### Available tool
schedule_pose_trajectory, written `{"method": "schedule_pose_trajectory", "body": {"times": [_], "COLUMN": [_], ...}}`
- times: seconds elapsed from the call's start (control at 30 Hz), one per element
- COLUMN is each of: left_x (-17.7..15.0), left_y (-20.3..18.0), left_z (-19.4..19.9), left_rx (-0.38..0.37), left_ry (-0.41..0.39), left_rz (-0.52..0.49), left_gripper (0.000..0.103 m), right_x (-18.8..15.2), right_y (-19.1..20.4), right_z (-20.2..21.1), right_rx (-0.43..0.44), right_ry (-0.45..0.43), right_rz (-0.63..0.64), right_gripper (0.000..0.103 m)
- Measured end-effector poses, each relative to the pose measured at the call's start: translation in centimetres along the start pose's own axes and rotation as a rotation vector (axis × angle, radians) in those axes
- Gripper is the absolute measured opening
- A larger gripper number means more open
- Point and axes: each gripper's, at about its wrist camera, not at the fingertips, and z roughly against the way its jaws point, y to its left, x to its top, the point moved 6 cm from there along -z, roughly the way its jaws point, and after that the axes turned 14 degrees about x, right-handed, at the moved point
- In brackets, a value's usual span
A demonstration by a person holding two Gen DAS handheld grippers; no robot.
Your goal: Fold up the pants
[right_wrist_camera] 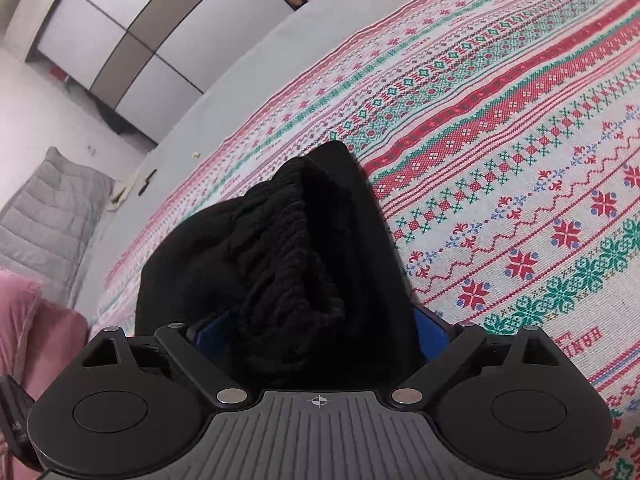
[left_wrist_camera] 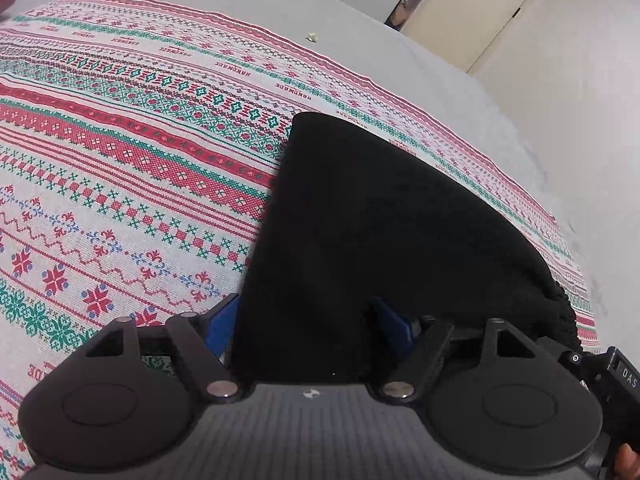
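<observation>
Black pants [left_wrist_camera: 372, 220] lie folded on a bed with a red, green and white patterned cloth [left_wrist_camera: 120, 140]. In the left wrist view my left gripper [left_wrist_camera: 308, 328] is at the near edge of the smooth black fabric, with blue fingers [left_wrist_camera: 222, 320] standing wide on either side of it. In the right wrist view the pants [right_wrist_camera: 288, 240] show a bunched, ribbed waistband. My right gripper [right_wrist_camera: 316, 332] stands at that end, its blue fingers [right_wrist_camera: 432, 328] spread around the fabric. Both fingertip pairs are partly hidden by cloth.
The patterned cloth [right_wrist_camera: 500, 140] covers a grey bedspread [left_wrist_camera: 360, 32]. A door [left_wrist_camera: 480, 12] and wall stand beyond the bed. A grey quilted pillow [right_wrist_camera: 44, 216], pink fabric [right_wrist_camera: 28, 328] and a wardrobe [right_wrist_camera: 140, 32] show in the right wrist view.
</observation>
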Motion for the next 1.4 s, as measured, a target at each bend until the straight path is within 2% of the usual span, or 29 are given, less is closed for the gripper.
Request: {"method": "schedule_pose_trajectory", "body": {"times": [0.07,0.13,0.23,0.4,0.53,0.6,0.67,0.7,0.8,0.97,1.13,1.27,1.4], "left_x": [-0.1,-0.1,-0.1,0.0,0.0,0.0,0.1,0.2,0.6,1.4,2.3,1.1,-1.2], "left_y": [-0.1,-0.1,-0.1,0.1,0.3,0.3,0.1,0.2,0.2,-0.5,-0.3,0.7,2.0], "left_z": [0.0,0.0,-0.2,-0.3,-0.3,-0.1,0.0,0.2,1.0,3.3,6.9,9.9,11.2], "left_rx": [-0.006,-0.014,-0.028,-0.039,-0.052,-0.032,-0.029,-0.035,-0.055,-0.079,-0.118,-0.127,-0.128], "left_ry": [-0.006,-0.011,-0.018,-0.025,-0.026,-0.031,-0.044,-0.048,-0.064,-0.126,-0.171,-0.174,-0.151], "left_rz": [0.003,0.007,0.027,0.042,0.075,0.061,0.026,0.026,0.026,0.005,0.046,0.045,0.029], "left_gripper": [0.098,0.098,0.098,0.098,0.097,0.085,0.074,0.067,0.061,0.059,0.058,0.058,0.058], "right_x": [0.1,0.0,0.0,-0.2,-0.2,-0.3,-0.4,-0.5,-0.5,-0.1,0.4,0.0,-1.5], "right_y": [-0.1,0.0,0.2,0.1,-0.3,-0.2,0.2,0.5,1.8,3.6,6.6,8.8,10.6], "right_z": [0.0,0.1,0.0,-0.1,-0.2,-0.3,-0.2,-0.2,-0.1,0.4,1.9,3.6,5.8], "right_rx": [0.007,0.016,0.023,0.028,0.044,0.044,0.026,0.018,0.004,0.020,0.075,0.104,0.118], "right_ry": [0.001,0.007,0.007,-0.003,-0.012,-0.018,-0.022,-0.023,-0.030,-0.057,-0.079,-0.075,-0.049], "right_rz": [0.002,0.002,0.007,-0.005,-0.028,-0.031,-0.008,0.012,0.068,0.104,0.161,0.185,0.254], "right_gripper": [0.089,0.074,0.062,0.060,0.067,0.067,0.060,0.054,0.045,0.042,0.041,0.040,0.040]}}
